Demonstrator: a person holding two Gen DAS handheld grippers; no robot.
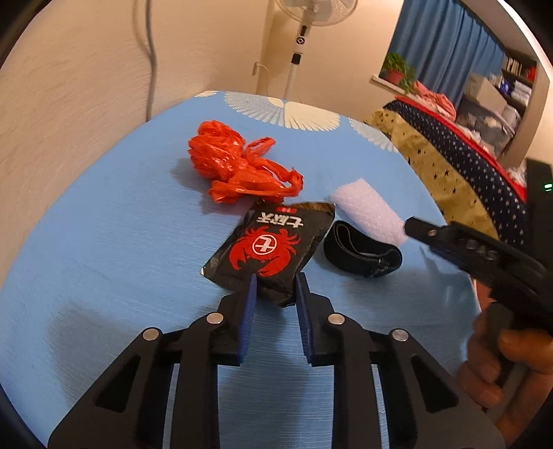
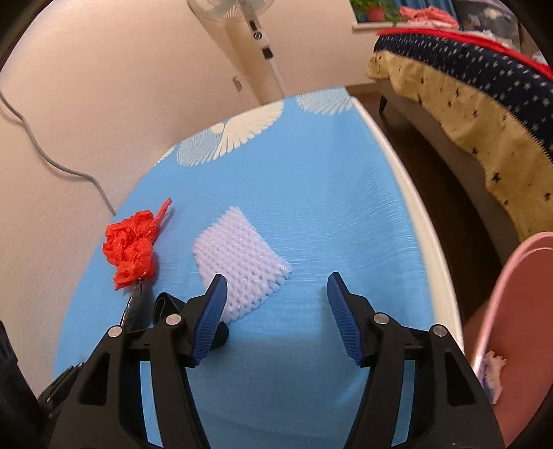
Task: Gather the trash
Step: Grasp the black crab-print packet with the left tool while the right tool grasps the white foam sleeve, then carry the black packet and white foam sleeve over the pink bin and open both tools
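A black snack packet with a red crab print [image 1: 269,248] lies on the blue table [image 1: 103,224]. My left gripper [image 1: 275,286] is shut on the packet's near edge. A crumpled red plastic bag [image 1: 235,162] lies behind it and also shows in the right wrist view [image 2: 133,250]. A white foam net sleeve [image 1: 366,217] lies to the right, next to a black strap loop [image 1: 361,254]. My right gripper [image 2: 276,288] is open and empty, just in front of the foam net sleeve [image 2: 242,262].
A pink bin [image 2: 511,311] stands at the table's right edge with something pale inside. A bed with a starred cover [image 2: 466,86] is beyond the table on the right. A standing fan [image 2: 255,31] and a wall are behind the table.
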